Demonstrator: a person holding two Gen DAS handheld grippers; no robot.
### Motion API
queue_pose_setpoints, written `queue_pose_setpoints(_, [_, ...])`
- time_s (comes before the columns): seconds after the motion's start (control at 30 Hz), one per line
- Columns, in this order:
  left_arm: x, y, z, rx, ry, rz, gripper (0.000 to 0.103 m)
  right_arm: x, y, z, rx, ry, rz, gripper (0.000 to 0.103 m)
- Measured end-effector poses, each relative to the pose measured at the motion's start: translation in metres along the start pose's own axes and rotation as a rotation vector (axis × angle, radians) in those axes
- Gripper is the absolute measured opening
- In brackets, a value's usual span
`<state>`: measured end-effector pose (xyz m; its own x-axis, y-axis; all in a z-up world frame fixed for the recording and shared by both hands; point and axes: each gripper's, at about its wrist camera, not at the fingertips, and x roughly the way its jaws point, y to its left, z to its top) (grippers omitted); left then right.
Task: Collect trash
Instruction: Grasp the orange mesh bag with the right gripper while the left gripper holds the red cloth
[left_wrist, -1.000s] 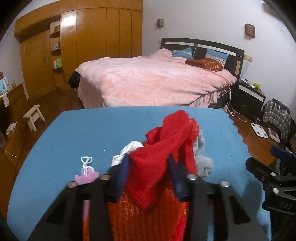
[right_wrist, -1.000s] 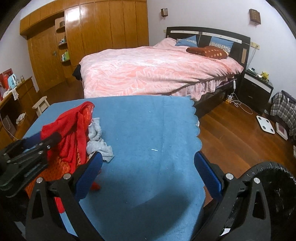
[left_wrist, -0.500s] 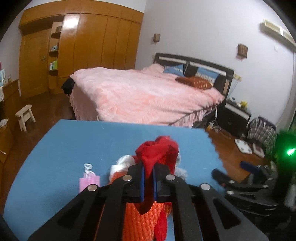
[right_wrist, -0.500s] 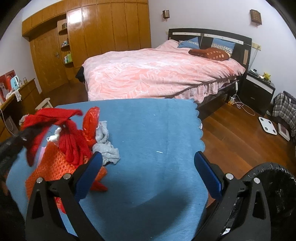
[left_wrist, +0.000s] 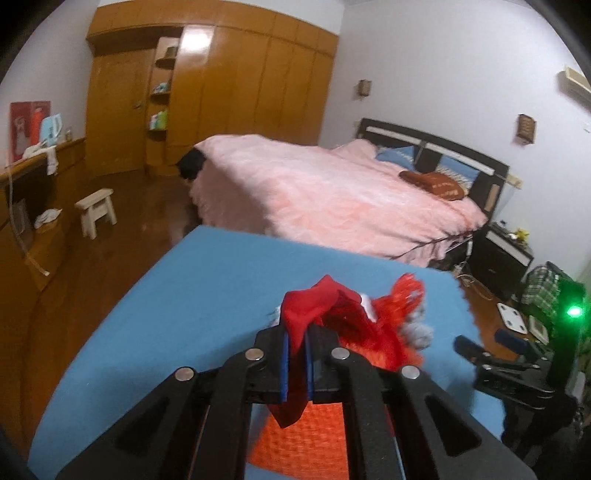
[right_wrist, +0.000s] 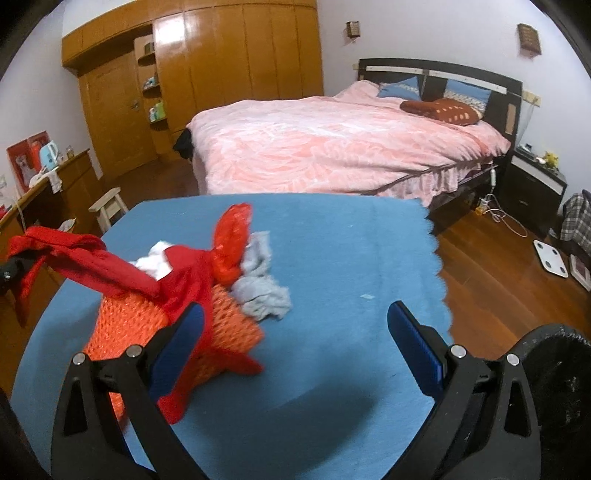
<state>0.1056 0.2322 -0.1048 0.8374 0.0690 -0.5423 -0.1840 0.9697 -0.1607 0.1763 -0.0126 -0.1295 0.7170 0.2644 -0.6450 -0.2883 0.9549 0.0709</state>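
1. Pinching a fold of red cloth (left_wrist: 295, 321), the left tool (left_wrist: 296, 363) had its blue pads pressed together on the fabric; the rest of that cloth trailed back to the pile on the blue bench (left_wrist: 221, 280).
2. Red cloth, right wrist view (right_wrist: 92, 266): stretched taut from the left edge of the picture down to the pile, lifted clear of the bench at its held end.
3. Pile: orange knitted piece (right_wrist: 147, 325), white scrap (right_wrist: 155, 260), red mesh bag (right_wrist: 232, 240), grey rag (right_wrist: 258, 291), all touching and partly tangled together.
4. Right tool (right_wrist: 295, 343): spread wide, nothing between its pads, hovering over bare bench just right of the pile.
5. Black bin (right_wrist: 554, 387): low at the right edge, beside the bench.
6. Risk, judged: the grip was on a thin fold only, so the cloth might slip free under its own drag.
7. Risk, judged: the cloth looked snagged under the orange piece; pulling on could haul the whole pile along, or spill the rag and scrap off the bench onto the floor.
8. View difference: the left wrist view showed the pinch itself up close; the right wrist view did not.
9. View difference: the right wrist view alone showed the cloth's taut run, the pile's layout and the bin.
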Motion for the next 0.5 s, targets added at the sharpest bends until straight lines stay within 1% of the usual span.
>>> queue_pose_setpoints(0.07, [0.002,0.007,-0.008,0.005,0.018,0.028,0.007,-0.001,0.011,-0.004,-0.016,0.007,0.019,0.096])
queue_pose_setpoints(0.2, [0.006,0.017,-0.026,0.017,0.064,0.047,0.007,-0.006,0.028,-0.011,-0.022,0.023,0.062,0.096])
queue_pose_setpoints(0.3, [0.009,0.024,-0.039,0.029,0.098,0.055,0.007,-0.01,0.046,-0.018,-0.061,0.028,0.081,0.095])
queue_pose_setpoints(0.33, [0.009,0.027,-0.042,0.029,0.104,0.056,0.007,-0.011,0.053,-0.02,-0.073,0.03,0.087,0.094])
queue_pose_setpoints(0.37, [0.009,0.031,-0.046,0.028,0.115,0.058,0.007,-0.011,0.057,-0.022,-0.078,0.034,0.092,0.091])
queue_pose_setpoints(0.4, [0.009,0.034,-0.05,0.025,0.121,0.059,0.007,-0.011,0.061,-0.024,-0.077,0.038,0.097,0.086])
queue_pose_setpoints(0.5, [0.007,0.041,-0.058,0.014,0.143,0.06,0.007,-0.011,0.073,-0.028,-0.066,0.051,0.125,0.081])
